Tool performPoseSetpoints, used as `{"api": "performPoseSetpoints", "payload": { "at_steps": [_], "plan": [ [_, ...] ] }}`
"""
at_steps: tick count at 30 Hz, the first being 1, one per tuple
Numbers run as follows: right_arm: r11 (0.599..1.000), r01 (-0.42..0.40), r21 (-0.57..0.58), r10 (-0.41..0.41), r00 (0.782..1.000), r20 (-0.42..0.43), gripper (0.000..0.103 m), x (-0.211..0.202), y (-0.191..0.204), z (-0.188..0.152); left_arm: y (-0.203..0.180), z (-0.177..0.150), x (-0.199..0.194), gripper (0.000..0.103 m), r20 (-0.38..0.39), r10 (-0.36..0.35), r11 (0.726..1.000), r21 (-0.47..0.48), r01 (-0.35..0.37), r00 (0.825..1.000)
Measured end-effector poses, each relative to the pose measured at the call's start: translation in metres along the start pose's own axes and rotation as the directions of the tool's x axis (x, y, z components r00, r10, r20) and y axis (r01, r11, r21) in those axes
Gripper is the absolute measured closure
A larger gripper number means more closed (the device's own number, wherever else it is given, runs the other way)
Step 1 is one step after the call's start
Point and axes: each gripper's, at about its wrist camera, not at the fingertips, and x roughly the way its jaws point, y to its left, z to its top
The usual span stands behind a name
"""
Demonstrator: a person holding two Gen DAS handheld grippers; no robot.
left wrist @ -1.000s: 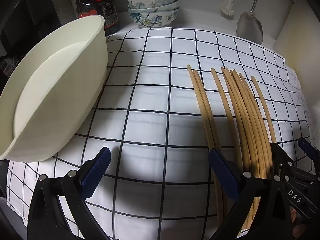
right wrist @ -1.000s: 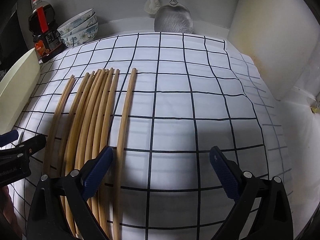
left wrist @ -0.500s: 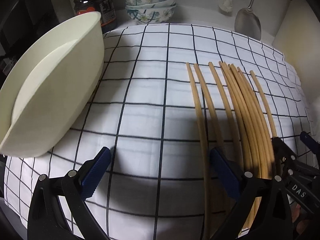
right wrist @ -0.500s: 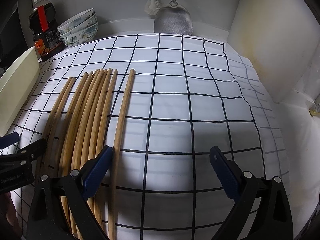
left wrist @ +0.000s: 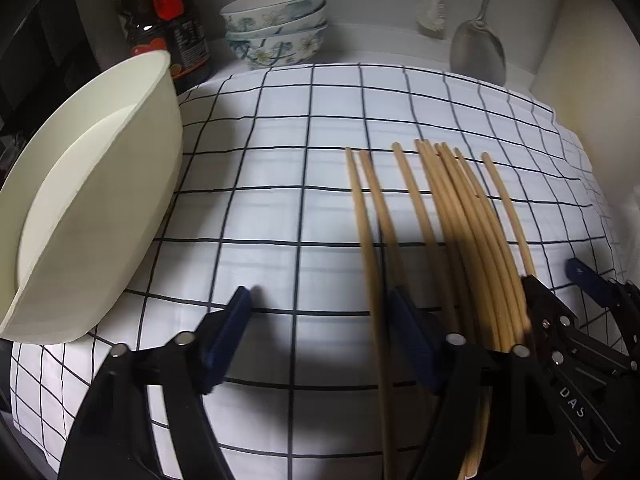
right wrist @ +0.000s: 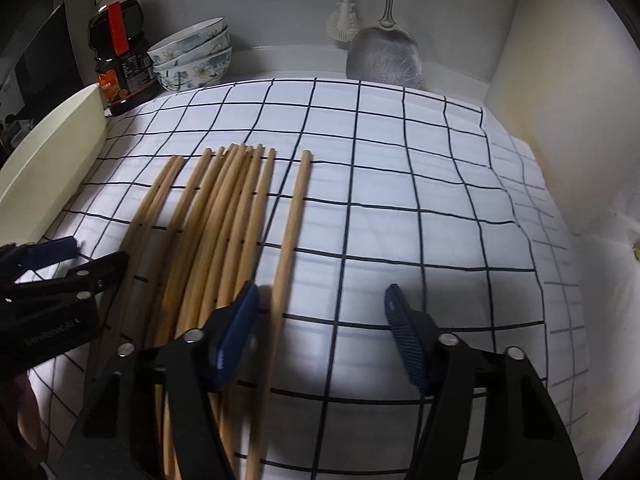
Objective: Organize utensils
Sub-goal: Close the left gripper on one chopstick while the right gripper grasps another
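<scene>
At the far left a cream tub [left wrist: 86, 208] is seen resting tilted on the checked cloth [left wrist: 260, 216] that covers the desk, its open side turned toward the chopsticks; behind it stand a dark sauce bottle [left wrist: 160, 16] and stacked floral bowls [left wrist: 276, 26].

The left gripper [left wrist: 320, 336] is held wide open and empty, low over the cloth. Its left finger is set over bare cloth, while its right finger is placed among the two leftmost sticks; whether a stick is actually touched cannot be told.

The chopsticks [left wrist: 452, 232] are laid side by side on the cloth to the right of centre, in a loose fan: two apart at the left, a tight bunch, one apart at the right. Round sticks on soft fabric are judged likely to roll or splay if nudged sideways, and a closing gripper could catch only one or push the rest out of line. The cloth could also be dragged or pinched.

The right gripper [right wrist: 320, 328] is likewise spread wide and holds nothing. Its left finger is seen between the bunch and the lone rightmost stick, its right finger over bare cloth. With both grippers crowded at the near ends, a collision between them is a risk.
</scene>
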Motion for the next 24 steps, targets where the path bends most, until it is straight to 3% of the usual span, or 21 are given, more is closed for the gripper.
{"api": "performPoseSetpoints", "payload": {
  "at_steps": [2, 7, 10, 24],
  "plan": [
    [1.0, -0.003, -0.001, 0.003, 1.0, 0.0, 0.05, -0.001, 0.002, 0.0, -0.003, -0.001, -0.001, 0.046, 0.001, -0.006, 1.0, 0.001, 0.006, 1.0],
    [0.999, -0.025, -0.029, 0.025, 1.0, -0.006, 0.072, -0.003, 0.012, 0.0, -0.016, -0.002, -0.005, 0.076, -0.001, -0.031, 0.998, 0.057, 0.031, 1.0],
    [0.999, -0.015, -0.033, 0.014, 1.0, -0.009, 0.094, -0.003, 0.016, 0.0, -0.021, -0.003, -0.006, 0.092, -0.007, -0.042, 0.996, 0.079, 0.043, 0.999],
    [0.988, -0.092, 0.127, 0.097, 0.995, -0.036, 0.097, -0.019, 0.004, 0.003, -0.006, -0.001, -0.023, 0.096, -0.049, -0.09, 0.989, 0.113, 0.095, 0.995]
  ]
}}
